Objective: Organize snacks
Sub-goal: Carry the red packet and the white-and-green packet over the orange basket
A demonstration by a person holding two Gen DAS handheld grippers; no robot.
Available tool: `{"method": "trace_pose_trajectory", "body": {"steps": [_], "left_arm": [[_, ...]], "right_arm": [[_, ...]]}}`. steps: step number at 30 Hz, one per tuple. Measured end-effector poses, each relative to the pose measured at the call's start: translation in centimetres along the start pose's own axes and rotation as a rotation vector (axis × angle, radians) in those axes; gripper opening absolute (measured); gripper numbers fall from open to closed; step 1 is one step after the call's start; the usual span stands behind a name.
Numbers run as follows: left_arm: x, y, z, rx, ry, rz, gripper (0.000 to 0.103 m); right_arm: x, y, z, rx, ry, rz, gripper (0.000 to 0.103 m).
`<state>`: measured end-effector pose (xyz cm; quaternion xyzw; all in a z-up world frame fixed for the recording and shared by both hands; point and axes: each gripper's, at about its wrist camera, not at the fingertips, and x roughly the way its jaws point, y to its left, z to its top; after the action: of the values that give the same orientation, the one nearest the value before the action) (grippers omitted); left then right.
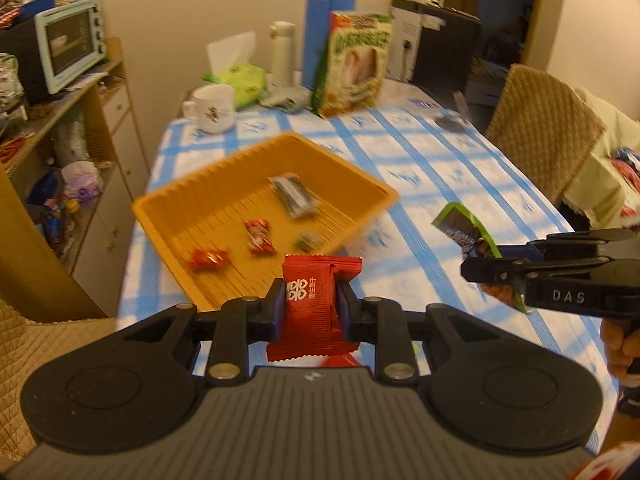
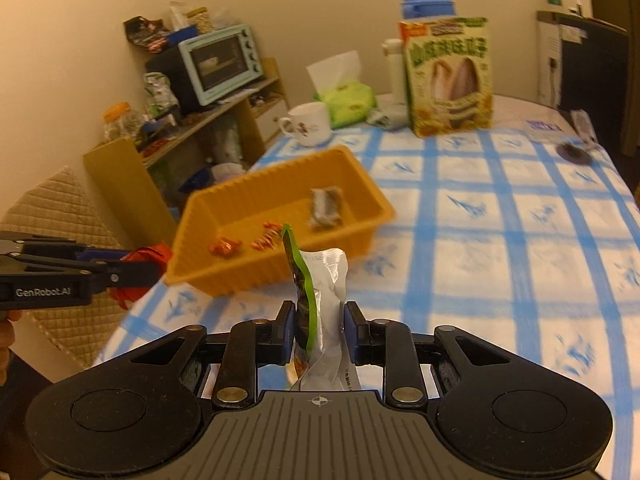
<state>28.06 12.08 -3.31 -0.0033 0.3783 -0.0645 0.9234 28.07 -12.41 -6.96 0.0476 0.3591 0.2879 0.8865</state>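
The left gripper (image 1: 308,308) squeezes a red snack packet (image 1: 314,312) tight between its two fingers. The right gripper (image 2: 318,332) pinches a green and silver packet (image 2: 320,300). Both hang above the checked tablecloth (image 2: 500,240), near the orange tray (image 1: 208,184) with sweets inside.

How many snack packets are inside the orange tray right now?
4, as the left wrist view shows: in the orange tray, two red candies, a grey packet toward the far side, and a small greenish one. Blur may hide others.
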Motion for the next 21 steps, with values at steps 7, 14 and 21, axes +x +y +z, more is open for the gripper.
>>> {"method": "trace_pose_trajectory", "body": {"steps": [7,14,21], "left_arm": [[1.6,2.7,3.3,-0.027,-0.032,0.04,0.024],[4.2,4.7,6.2,-0.043,-0.043,0.057,0.024],[8.0,6.5,8.1,-0.056,-0.015,0.063,0.024]], "right_arm": [[4.4,2.3,4.5,-0.038,-0.017,0.059,0.026],[8.0,3.5,7.8,-0.028,-0.02,0.073,0.026],[12.0,3.7,10.0,0.006,0.004,0.064,0.026]]}}
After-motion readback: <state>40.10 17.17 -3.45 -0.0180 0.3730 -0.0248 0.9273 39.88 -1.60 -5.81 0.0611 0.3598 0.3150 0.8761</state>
